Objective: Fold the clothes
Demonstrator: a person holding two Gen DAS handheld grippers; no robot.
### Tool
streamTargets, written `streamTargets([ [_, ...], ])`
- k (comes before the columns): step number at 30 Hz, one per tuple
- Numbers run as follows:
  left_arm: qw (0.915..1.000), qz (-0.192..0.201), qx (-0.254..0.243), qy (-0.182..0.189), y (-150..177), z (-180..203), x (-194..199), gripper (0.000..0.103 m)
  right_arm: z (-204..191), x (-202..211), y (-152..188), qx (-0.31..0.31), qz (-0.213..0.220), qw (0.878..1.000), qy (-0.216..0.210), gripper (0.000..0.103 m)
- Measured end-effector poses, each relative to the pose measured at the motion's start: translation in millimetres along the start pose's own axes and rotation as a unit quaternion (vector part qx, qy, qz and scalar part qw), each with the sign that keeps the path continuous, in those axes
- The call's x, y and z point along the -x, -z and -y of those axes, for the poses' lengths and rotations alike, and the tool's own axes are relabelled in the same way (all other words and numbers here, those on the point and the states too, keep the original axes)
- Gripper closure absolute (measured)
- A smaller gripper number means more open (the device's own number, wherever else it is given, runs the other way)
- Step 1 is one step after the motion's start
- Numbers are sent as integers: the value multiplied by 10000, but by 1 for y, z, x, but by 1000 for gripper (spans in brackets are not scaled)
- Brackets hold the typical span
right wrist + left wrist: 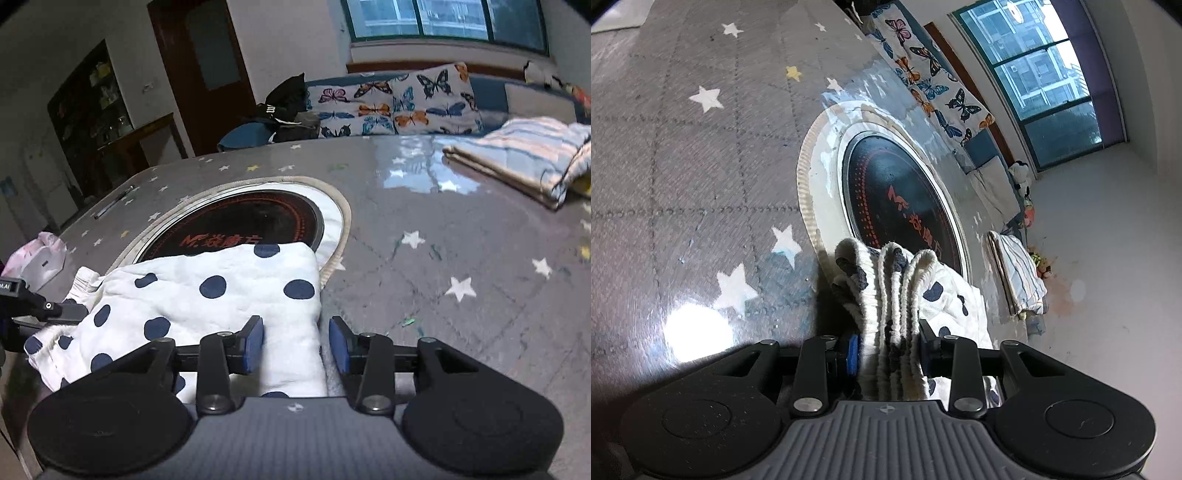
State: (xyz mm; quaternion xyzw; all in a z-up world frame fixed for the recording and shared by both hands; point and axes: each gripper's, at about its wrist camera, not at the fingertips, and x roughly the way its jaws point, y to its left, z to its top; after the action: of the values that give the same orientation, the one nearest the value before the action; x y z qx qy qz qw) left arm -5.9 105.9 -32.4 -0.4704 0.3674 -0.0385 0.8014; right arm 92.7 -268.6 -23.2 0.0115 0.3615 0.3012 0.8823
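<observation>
I'm looking down my left tool [888,350] and it's clenched on the polka-dot garment [905,295]: several gathered layers of its ribbed white edge stand bunched up between the blue pads [852,354], pressed from both sides. The rest of the cloth spills off to the right onto the surface [683,155], a grey star-print cover under a glossy sheet.

Over to my right tool [296,345]: the pads [255,345] stand apart, released. The garment's folded edge lies between them, the left pad resting against the cloth while the right pad sits just clear of it. No grip here, no pressing from both sides.

From this side the polka-dot garment [207,295] lies flat and white with navy dots, at the near edge of the surface [461,236], its far edge lapping over the round black hob [236,225] set into the middle. At the far left I can see the left tool [55,310] reaching in and holding the garment's other end.

Further back on the right sits a folded striped cloth [524,155], well apart from the garment. Beyond the surface, butterfly-print cushions [399,103] line a sofa under the window [443,18].
</observation>
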Motion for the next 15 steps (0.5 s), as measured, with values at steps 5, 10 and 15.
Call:
streamTargets([
  [5,9999,-32,-137,-54,-1,3,-1,69,4,-2,-1,-101,-11,9999,-139,64],
  [10,9997,-61,-239,-83,-1,4,0,69,3,-4,-1,-124,-42,9996,-268,67],
  [15,9994,-103,-306,-109,-3,6,-1,69,1,-6,-2,-174,-77,9991,-368,77],
])
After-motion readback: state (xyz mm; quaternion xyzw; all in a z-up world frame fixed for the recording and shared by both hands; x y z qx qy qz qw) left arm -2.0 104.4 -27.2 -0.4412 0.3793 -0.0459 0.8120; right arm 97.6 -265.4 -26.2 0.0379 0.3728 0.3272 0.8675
